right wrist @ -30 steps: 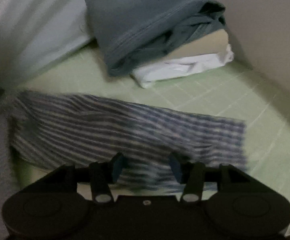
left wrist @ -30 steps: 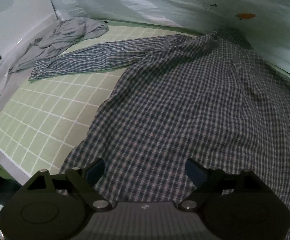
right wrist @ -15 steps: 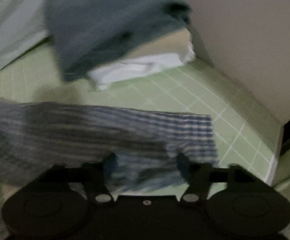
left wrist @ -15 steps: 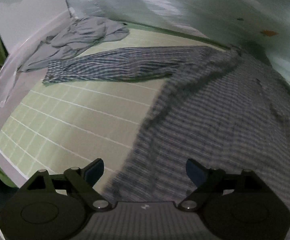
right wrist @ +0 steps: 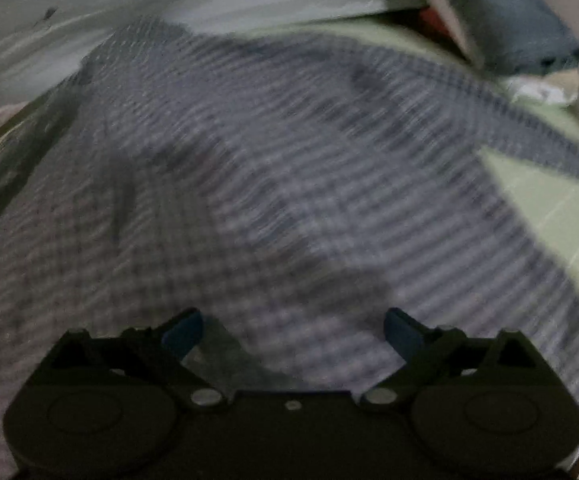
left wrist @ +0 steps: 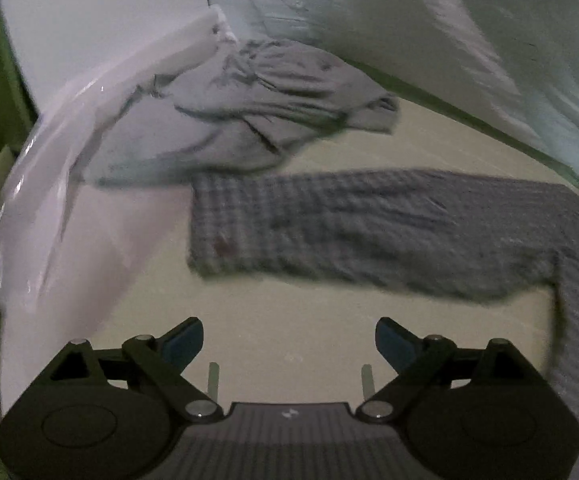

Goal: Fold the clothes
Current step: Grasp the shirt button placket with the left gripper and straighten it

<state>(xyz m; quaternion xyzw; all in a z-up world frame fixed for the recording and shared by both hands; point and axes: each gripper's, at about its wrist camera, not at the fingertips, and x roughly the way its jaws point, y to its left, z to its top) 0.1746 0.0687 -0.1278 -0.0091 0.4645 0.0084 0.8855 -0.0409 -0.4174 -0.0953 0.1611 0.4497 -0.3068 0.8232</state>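
The checked shirt point(right wrist: 249, 168) lies spread flat on the green grid mat point(right wrist: 549, 208), with its body filling most of the right wrist view. One sleeve point(left wrist: 361, 232) stretches out sideways across the mat in the left wrist view, and its cuff end lies just beside a crumpled grey garment point(left wrist: 257, 108). The left hand-held gripper point(left wrist: 288, 338) hangs over bare mat in front of this sleeve; its jaws are wide apart and opening, with nothing between them. The right hand-held gripper point(right wrist: 292, 330) is over the shirt body; its jaws are also opening, clamped on nothing. A stack of folded clothes point(right wrist: 505, 20) sits at the far right corner. Both views are blurred.
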